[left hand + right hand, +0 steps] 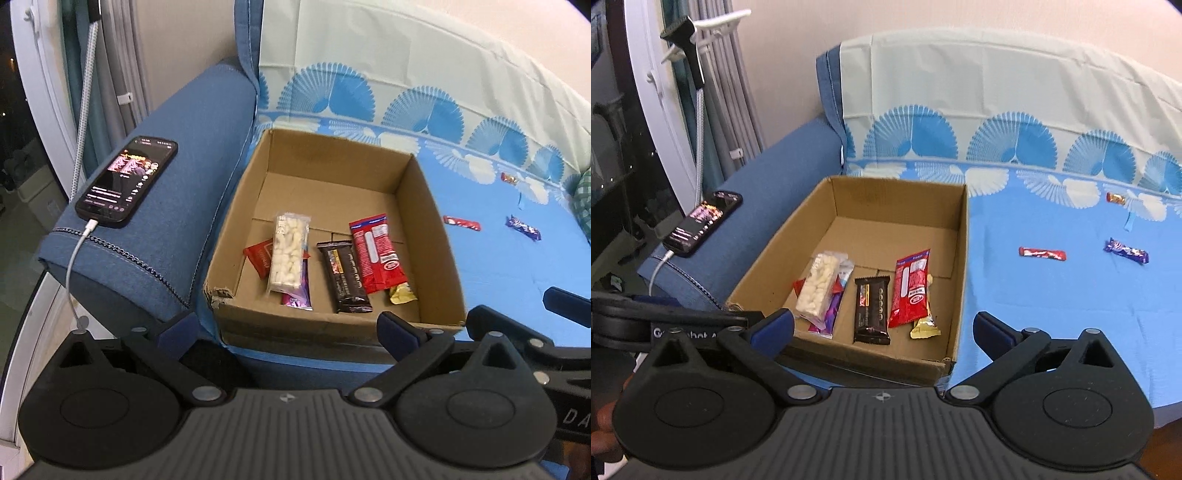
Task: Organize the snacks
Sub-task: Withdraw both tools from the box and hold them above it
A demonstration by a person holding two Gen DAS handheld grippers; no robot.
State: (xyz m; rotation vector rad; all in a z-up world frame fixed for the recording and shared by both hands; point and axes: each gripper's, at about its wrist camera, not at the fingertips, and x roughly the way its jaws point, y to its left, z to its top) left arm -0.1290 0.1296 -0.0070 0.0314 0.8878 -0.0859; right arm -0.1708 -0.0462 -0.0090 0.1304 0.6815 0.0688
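your left gripper (286, 328) sat nearest the lens, jaws spread wide with nothing between them, low before the near wall of the cardboard box (439, 229). your right gripper (882, 328) also stood wide and empty. inside the box lay a clear pack of white pieces (288, 253) over a purple wrapper (297, 301), a dark bar (345, 282), a red pack (376, 254) and a gold wrapper (402, 295). three snacks lay loose on the blue sheet (1052, 295): a red bar (1042, 253), a purple bar (1126, 251) and a small orange sweet (1115, 198). a phone (127, 181) rested on the sofa arm (192, 147).
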